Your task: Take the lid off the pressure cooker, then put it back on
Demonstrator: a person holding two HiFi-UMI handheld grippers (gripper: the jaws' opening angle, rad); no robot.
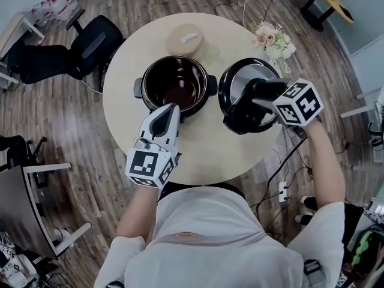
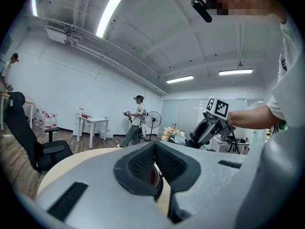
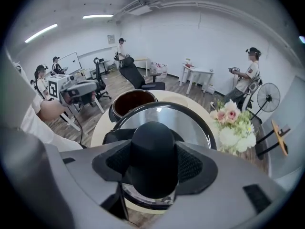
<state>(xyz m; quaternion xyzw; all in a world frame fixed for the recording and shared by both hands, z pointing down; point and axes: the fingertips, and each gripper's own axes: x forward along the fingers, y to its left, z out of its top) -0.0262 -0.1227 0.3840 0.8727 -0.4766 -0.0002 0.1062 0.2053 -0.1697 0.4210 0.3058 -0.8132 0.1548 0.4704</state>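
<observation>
The open black pressure cooker pot (image 1: 176, 87) stands in the middle of the round beige table (image 1: 204, 155). Its lid (image 1: 243, 95), black-rimmed with a shiny metal face, hangs tilted to the right of the pot, clear of it. My right gripper (image 1: 255, 98) is shut on the lid's black knob (image 3: 153, 156), whose sides the pads press in the right gripper view, with the pot (image 3: 131, 101) beyond. My left gripper (image 1: 171, 108) is shut and empty, its tip at the pot's near rim. In the left gripper view the left gripper's (image 2: 153, 163) jaws meet.
A tan round container (image 1: 185, 39) and a bunch of flowers (image 1: 273, 41) stand at the table's far side. A black office chair (image 1: 90, 44) is at the left. A cable and power strip (image 1: 282, 191) lie on the floor at the right. Other people stand about the room.
</observation>
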